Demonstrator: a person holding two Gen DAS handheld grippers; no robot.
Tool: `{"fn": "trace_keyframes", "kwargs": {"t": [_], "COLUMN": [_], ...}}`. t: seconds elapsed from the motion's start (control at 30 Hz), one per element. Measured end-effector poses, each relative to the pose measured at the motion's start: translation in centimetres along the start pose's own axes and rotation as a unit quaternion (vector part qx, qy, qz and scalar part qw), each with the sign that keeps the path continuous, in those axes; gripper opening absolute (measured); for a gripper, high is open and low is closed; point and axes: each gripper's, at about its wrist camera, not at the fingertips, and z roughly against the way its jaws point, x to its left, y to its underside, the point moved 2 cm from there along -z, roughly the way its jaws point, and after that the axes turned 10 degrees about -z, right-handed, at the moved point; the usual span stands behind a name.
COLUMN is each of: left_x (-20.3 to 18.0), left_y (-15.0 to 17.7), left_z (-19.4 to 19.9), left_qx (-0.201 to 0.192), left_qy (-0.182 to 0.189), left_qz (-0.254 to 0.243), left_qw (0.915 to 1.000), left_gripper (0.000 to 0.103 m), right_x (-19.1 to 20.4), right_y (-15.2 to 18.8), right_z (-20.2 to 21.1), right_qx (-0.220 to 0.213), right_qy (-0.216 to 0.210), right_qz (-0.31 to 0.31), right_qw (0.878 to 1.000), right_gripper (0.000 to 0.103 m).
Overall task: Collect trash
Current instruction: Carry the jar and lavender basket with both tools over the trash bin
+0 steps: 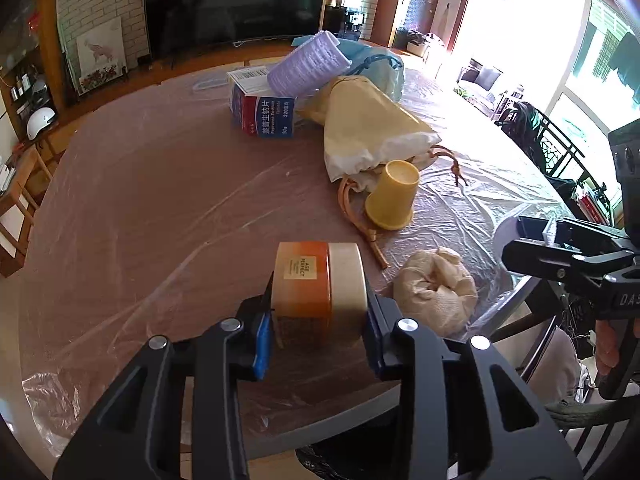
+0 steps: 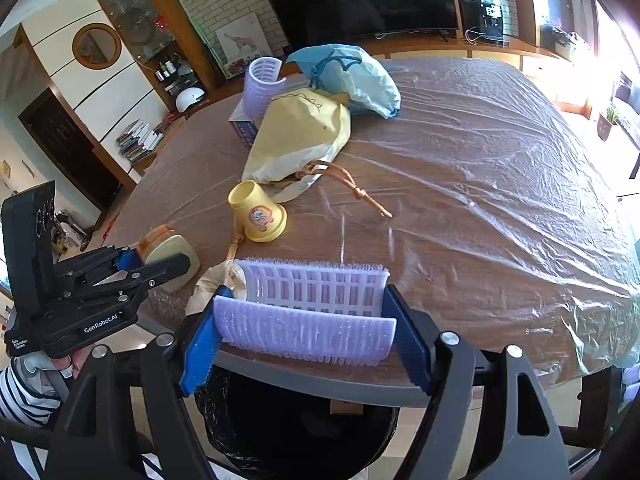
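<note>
My left gripper point(image 1: 318, 332) is shut on a small orange and cream jar point(image 1: 316, 276), which sits between its blue pads just above the plastic-covered table point(image 1: 160, 220). Seen from the right wrist, the jar point(image 2: 172, 248) sits in the left gripper point(image 2: 160, 266) near the table's front edge. My right gripper point(image 2: 304, 316) is shut on a purple plastic hair roller point(image 2: 320, 292), gripped by its two ends over the table edge. Below it stands a bin lined with a black bag point(image 2: 296, 420). A crumpled tissue point(image 1: 436, 288) lies right of the jar.
A yellow cup point(image 1: 394, 196) lies on its side mid-table, with a yellow drawstring pouch point(image 1: 368, 132) behind it. Further back are a medicine box point(image 1: 264, 114), another purple roller point(image 1: 306, 66) and a blue pouch point(image 2: 352, 76). A person's striped sleeve point(image 2: 20, 396) shows at lower left.
</note>
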Motion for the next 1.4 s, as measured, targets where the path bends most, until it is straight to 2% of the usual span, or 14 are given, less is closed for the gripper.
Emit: {"fn": "trace_keyframes", "kwargs": {"t": [0.3,0.43,0.67,0.93,1.27,1.4], "left_x": [-0.2,-0.3,-0.6,-2.8,-5.7,-6.4], "left_y": [1.0,1.5,1.1,1.7,4.3,5.2], "left_z": [2.2,2.7,4.1,5.6,5.4,5.0], "left_qx": [-0.003,-0.002,-0.014,-0.008,0.031,0.043], "left_qy": [0.038,0.037,0.056,0.083,0.121,0.121], "left_qz": [0.014,0.014,0.017,-0.019,-0.066,-0.078], "left_qw": [0.9992,0.9992,0.9982,0.9963,0.9900,0.9887], "left_gripper": [0.037,0.037,0.037,0.037,0.037,0.037], "right_x": [0.3,0.2,0.6,0.9,0.9,1.0], "right_y": [0.6,1.2,1.3,2.0,5.2,6.8], "right_z": [1.0,1.3,2.0,3.6,4.1,3.7], "right_qx": [0.007,0.013,0.013,0.022,0.065,0.086], "right_qy": [-0.009,-0.008,-0.027,-0.045,-0.059,-0.055], "right_qz": [0.024,0.028,0.023,0.035,0.058,0.069], "right_qw": [1.000,0.999,0.999,0.998,0.994,0.992], "right_gripper": [0.074,0.074,0.074,0.074,0.074,0.074]}}
